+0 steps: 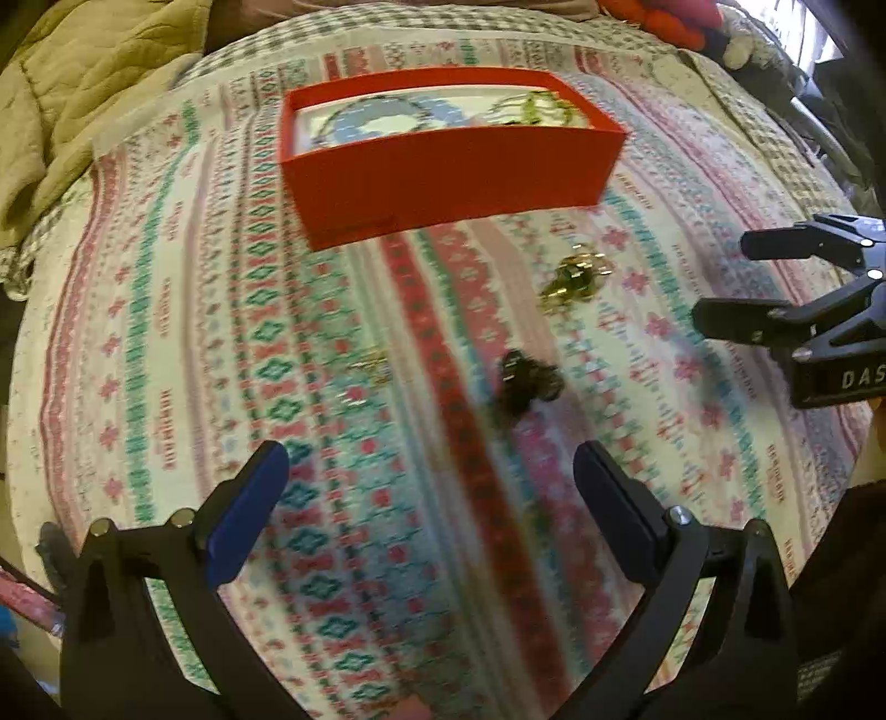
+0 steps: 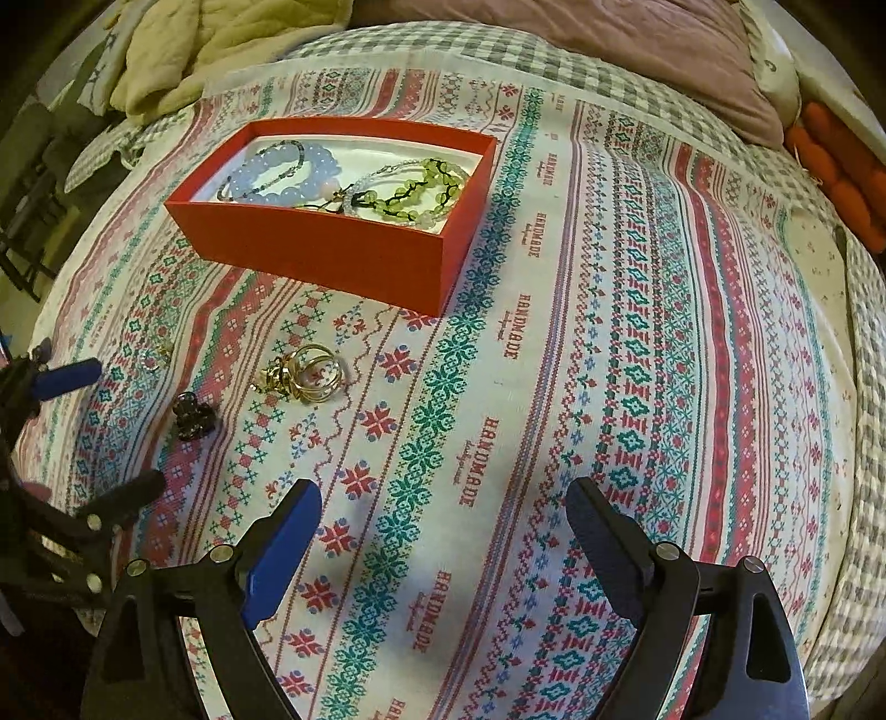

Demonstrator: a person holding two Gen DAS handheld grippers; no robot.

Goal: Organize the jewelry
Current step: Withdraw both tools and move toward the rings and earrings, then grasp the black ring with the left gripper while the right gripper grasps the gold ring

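Note:
A red open box (image 2: 332,249) stands on the patterned cloth, also in the left wrist view (image 1: 448,177). It holds a pale blue bead bracelet (image 2: 288,177) and a green bead bracelet (image 2: 421,185). On the cloth lie gold rings (image 2: 310,374) (image 1: 573,277), a dark bead piece (image 2: 192,421) (image 1: 526,382) and a small gold item (image 2: 155,354) (image 1: 368,371). My left gripper (image 1: 432,482) is open and empty, just short of the dark piece; it shows at the left of the right wrist view (image 2: 111,426). My right gripper (image 2: 443,515) is open and empty over bare cloth; it shows in the left wrist view (image 1: 720,277).
The patterned cloth (image 2: 609,332) lies over a checked bedspread (image 2: 554,55). A beige quilt (image 2: 221,50) is bunched at the back left, a mauve pillow (image 2: 637,61) at the back, and an orange item (image 2: 841,171) at the right edge.

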